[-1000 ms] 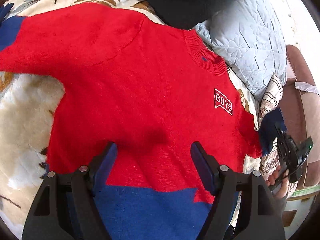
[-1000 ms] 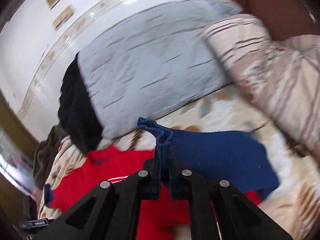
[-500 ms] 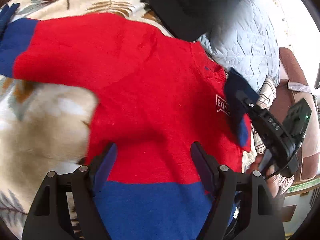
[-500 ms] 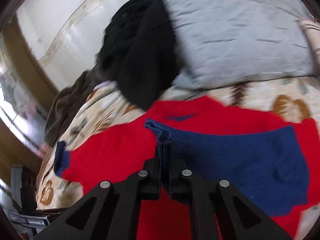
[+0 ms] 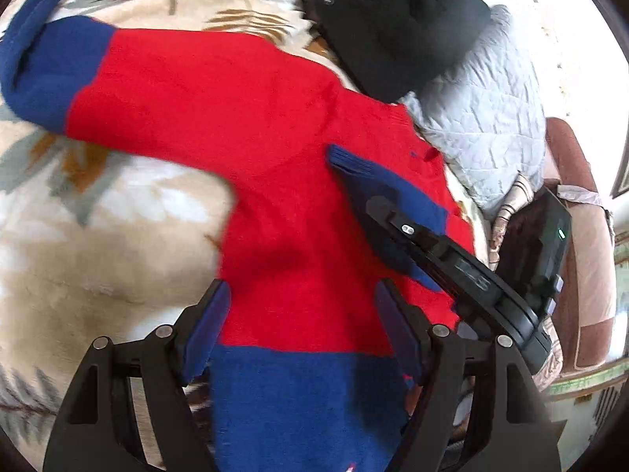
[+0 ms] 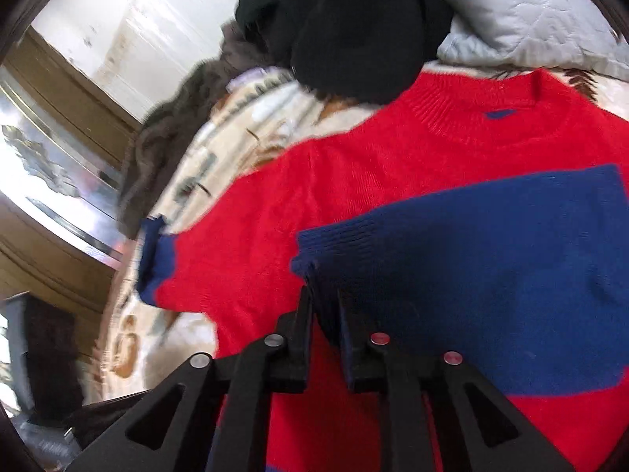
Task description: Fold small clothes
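Observation:
A red sweater with blue cuffs and a blue hem lies front up on a patterned blanket. My right gripper is shut on the blue cuff of the right sleeve, which lies folded across the chest. In the left wrist view the right gripper reaches in from the right over the chest. My left gripper is open and empty, above the sweater near its blue hem. The other sleeve stretches out flat to the left.
A black garment and a pale blue quilted pillow lie beyond the collar. A brown furry item sits at the blanket's far edge. A brown chair stands at the right.
My right gripper has carried the blue cuff from the sweater's right side across onto the chest, covering the BOYS logo. My left gripper stays open above the hem while its view has shifted.

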Motion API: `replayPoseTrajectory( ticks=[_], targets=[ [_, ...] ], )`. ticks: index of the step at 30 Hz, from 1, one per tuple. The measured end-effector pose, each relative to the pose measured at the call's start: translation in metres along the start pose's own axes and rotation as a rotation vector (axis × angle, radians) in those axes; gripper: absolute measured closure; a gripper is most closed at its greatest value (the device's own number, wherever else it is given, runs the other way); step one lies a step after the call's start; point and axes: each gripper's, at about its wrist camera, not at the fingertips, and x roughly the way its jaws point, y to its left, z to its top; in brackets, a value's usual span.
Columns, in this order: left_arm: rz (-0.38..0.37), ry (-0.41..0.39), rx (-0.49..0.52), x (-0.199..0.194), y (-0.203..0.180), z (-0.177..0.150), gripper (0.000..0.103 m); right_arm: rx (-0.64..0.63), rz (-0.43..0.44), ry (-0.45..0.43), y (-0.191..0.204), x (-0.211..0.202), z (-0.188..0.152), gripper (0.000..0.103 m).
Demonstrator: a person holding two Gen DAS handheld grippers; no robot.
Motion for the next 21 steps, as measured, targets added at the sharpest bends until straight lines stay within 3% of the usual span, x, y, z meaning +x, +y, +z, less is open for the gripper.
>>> replayPoseTrajectory(
  ticks=[2,5,9,11,12,13,14,16,19,21],
  targets=[
    [-0.026,0.010,0.014,0.006,-0.014,0.000,0.027,0.047,0.017,-0.085,-0.024,-0.040,-0.006,0.071],
    [-0.054,0.043,0.026,0.023,-0.036,0.002,0.027,0.112,-0.070,-0.178,-0.069,-0.089,-0.015,0.068],
    [-0.031,0.097,0.019,0.054,-0.059,0.005,0.027,0.231,-0.167,-0.277,-0.135,-0.150,-0.034,0.068],
    [0.015,0.081,0.011,0.065,-0.069,0.009,0.029,0.299,-0.182,-0.300,-0.160,-0.168,-0.042,0.067],
    [0.038,0.061,0.010,0.067,-0.071,0.011,0.034,0.337,-0.187,-0.312,-0.174,-0.177,-0.047,0.066],
    [0.066,0.032,0.008,0.068,-0.074,0.013,0.061,0.383,-0.190,-0.327,-0.191,-0.186,-0.052,0.065],
    [0.069,0.018,0.010,0.069,-0.076,0.016,0.100,0.414,-0.187,-0.332,-0.201,-0.189,-0.056,0.063],
    [0.046,0.019,-0.034,0.068,-0.073,0.020,0.103,0.461,-0.159,-0.311,-0.216,-0.185,-0.059,0.059],
    [0.078,-0.046,-0.028,0.054,-0.076,0.023,0.103,0.488,-0.086,-0.238,-0.227,-0.164,-0.059,0.059],
    [0.082,-0.073,-0.022,0.044,-0.075,0.026,0.103,0.425,0.002,-0.234,-0.218,-0.159,-0.057,0.087]
  ],
)
